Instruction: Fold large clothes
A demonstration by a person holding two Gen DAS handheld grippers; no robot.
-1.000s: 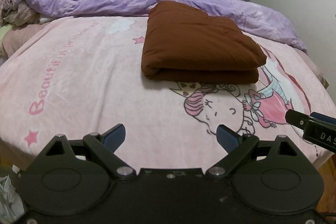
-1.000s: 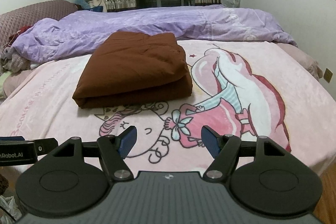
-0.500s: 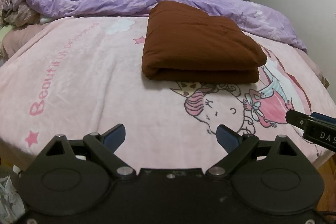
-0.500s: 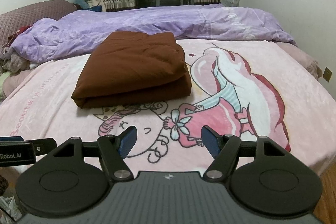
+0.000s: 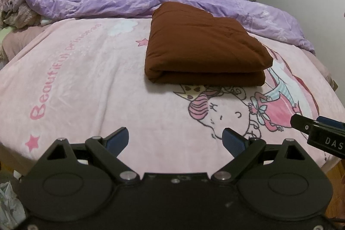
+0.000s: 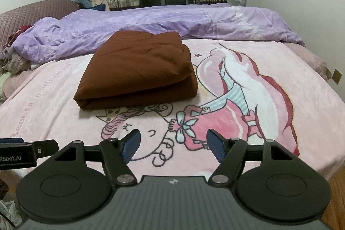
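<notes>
Nearest, the left gripper (image 5: 175, 139) hangs over the near edge of the bed with its jaws spread wide and nothing between them; the right gripper (image 6: 172, 144) beside it is the same, jaws well apart and empty. Just beneath and ahead of both sets of jaws lies only the pink cartoon blanket (image 5: 86, 83), smooth and bare.

Farther ahead, well beyond the jaws, the brown garment (image 5: 204, 51) sits on that blanket as a thick, squared-off bundle, its rounded fold facing the grippers. From the left jaws it lies ahead and a little right; from the right jaws, ahead and a little left. Behind it the purple duvet (image 6: 172, 23) is bunched across the far side of the bed.

The folding looks finished to me. If anything remains, it is tidying: a light press on top to flatten the puffy layers, taking care not to drag the loose right-hand edges out of line.
</notes>
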